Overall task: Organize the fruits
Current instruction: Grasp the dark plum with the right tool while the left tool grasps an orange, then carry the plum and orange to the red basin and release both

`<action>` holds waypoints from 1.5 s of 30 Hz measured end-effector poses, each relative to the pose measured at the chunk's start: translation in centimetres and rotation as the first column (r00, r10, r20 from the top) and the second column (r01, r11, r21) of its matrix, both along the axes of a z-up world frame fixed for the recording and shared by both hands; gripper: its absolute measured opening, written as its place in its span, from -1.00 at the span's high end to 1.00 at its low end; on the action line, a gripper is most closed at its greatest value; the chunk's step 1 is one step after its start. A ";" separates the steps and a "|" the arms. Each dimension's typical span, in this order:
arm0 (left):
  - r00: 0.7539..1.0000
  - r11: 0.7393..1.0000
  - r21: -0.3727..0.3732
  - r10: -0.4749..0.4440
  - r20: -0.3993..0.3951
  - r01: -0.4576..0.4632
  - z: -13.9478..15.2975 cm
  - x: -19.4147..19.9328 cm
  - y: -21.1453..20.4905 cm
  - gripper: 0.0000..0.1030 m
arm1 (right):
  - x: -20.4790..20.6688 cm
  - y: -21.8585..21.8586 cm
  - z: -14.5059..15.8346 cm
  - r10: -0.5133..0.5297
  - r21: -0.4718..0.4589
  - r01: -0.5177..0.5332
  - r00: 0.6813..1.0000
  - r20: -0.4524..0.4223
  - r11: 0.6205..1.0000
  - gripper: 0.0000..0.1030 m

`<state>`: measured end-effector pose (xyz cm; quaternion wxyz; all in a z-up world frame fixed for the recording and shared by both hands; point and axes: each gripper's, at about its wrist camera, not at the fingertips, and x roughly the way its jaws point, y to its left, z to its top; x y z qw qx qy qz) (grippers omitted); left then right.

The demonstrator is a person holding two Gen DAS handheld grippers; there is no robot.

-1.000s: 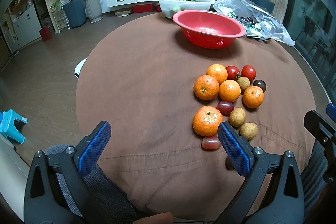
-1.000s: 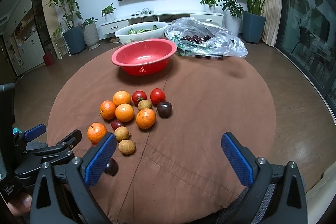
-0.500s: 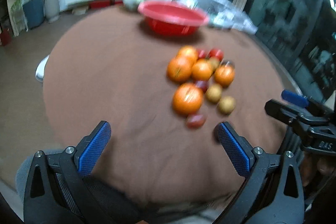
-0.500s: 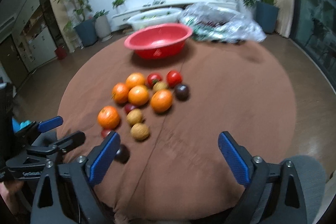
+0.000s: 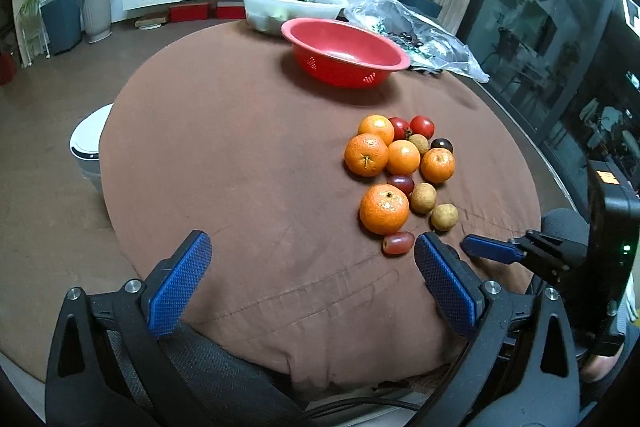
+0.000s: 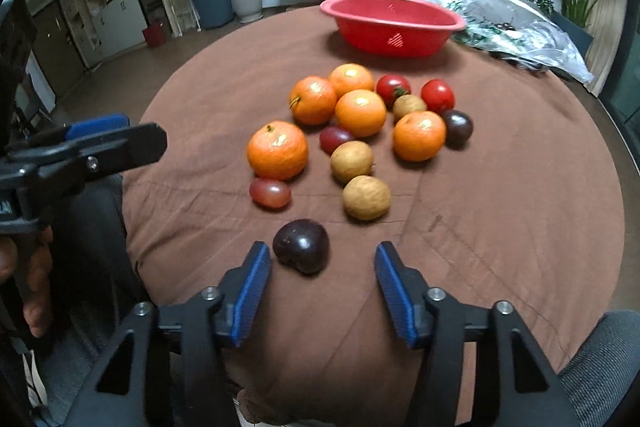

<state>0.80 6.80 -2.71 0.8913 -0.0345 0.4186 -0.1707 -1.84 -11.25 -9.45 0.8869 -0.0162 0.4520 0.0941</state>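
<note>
A cluster of fruit lies on the round brown table [image 5: 240, 155]: several oranges [image 6: 277, 149], two red tomatoes [image 6: 437, 95], brown longans [image 6: 366, 197], red grapes [image 6: 269, 192] and a dark plum [image 6: 301, 246]. A red basket [image 6: 392, 25] stands beyond them. My right gripper [image 6: 322, 295] is open, low at the near edge, with the dark plum just ahead between its fingertips. My left gripper [image 5: 312, 283] is open and empty, left of the cluster; a red grape [image 5: 397, 243] lies by its right finger.
A white tub [image 5: 292, 7] of greens and a clear plastic bag [image 6: 516, 23] with dark fruit sit at the table's far side. A white bin [image 5: 86, 147] stands on the floor to the left. Potted plants and a TV stand line the back wall.
My right gripper has moved forward and left toward the fruit, so the dark plum now sits at its fingertips. My left gripper has swung slightly, with the right gripper's finger now beside it.
</note>
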 end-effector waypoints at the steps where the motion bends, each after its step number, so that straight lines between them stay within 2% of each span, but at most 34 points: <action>1: 1.000 1.000 -0.005 -0.010 0.002 0.010 0.0 0.0 0.0 -0.99 | 0.0 0.2 -0.1 0.005 -0.008 -0.005 1.000 0.001 1.000 -0.09; 6: 0.999 0.999 0.003 -0.048 0.019 0.048 0.1 0.5 -0.8 -0.99 | 0.3 0.7 -0.3 0.024 -0.033 -0.023 1.000 0.015 0.999 0.06; 10: 0.996 0.996 0.030 -0.086 0.016 0.085 0.0 1.1 -1.8 -0.99 | 0.1 1.0 -0.1 0.050 -0.043 -0.049 0.999 0.019 0.998 0.30; 12: 0.993 0.992 0.054 -0.114 0.008 0.113 -0.2 1.4 -2.6 -0.99 | 0.1 0.9 0.0 0.061 -0.026 -0.061 0.998 0.011 0.998 0.38; 17: 0.981 0.975 0.114 -0.189 -0.036 0.192 -1.2 2.5 -4.9 -0.96 | 0.2 -0.7 0.4 0.048 0.051 -0.048 0.999 -0.014 0.998 0.39; 20: 0.974 0.965 0.136 -0.217 -0.070 0.225 -1.8 3.6 -6.1 -0.76 | 0.2 -2.1 1.3 0.017 0.075 -0.017 1.000 0.005 0.997 0.40; 22: 0.969 0.961 0.138 -0.229 -0.094 0.241 -2.0 4.4 -6.8 -0.45 | 0.4 -3.0 1.9 -0.005 0.087 0.003 1.000 0.022 0.996 0.39; 24: 0.964 0.957 0.141 -0.237 -0.117 0.253 -2.3 5.2 -7.6 -0.31 | 0.5 -4.0 2.4 -0.023 0.093 0.020 0.999 0.037 0.995 0.40; 30: 0.952 0.945 0.169 -0.250 -0.174 0.279 -3.4 6.5 -9.2 -0.27 | 0.7 -5.5 2.5 -0.048 0.123 0.043 0.998 0.036 0.991 0.39; 33: 0.946 0.945 0.161 -0.252 -0.202 0.286 -3.8 7.1 -9.3 0.01 | 0.9 -5.8 2.4 -0.047 0.138 0.041 0.998 0.035 0.990 0.40; 38: 0.936 0.943 0.131 -0.273 -0.220 0.306 -3.9 7.3 -9.7 0.25 | 1.1 -6.2 2.0 -0.048 0.151 0.042 0.998 0.039 0.988 0.40; 45: 0.940 0.949 0.107 -0.271 -0.208 0.298 -3.8 7.3 -9.7 0.27 | 1.0 -6.6 2.1 -0.051 0.162 0.042 0.997 0.051 0.986 0.40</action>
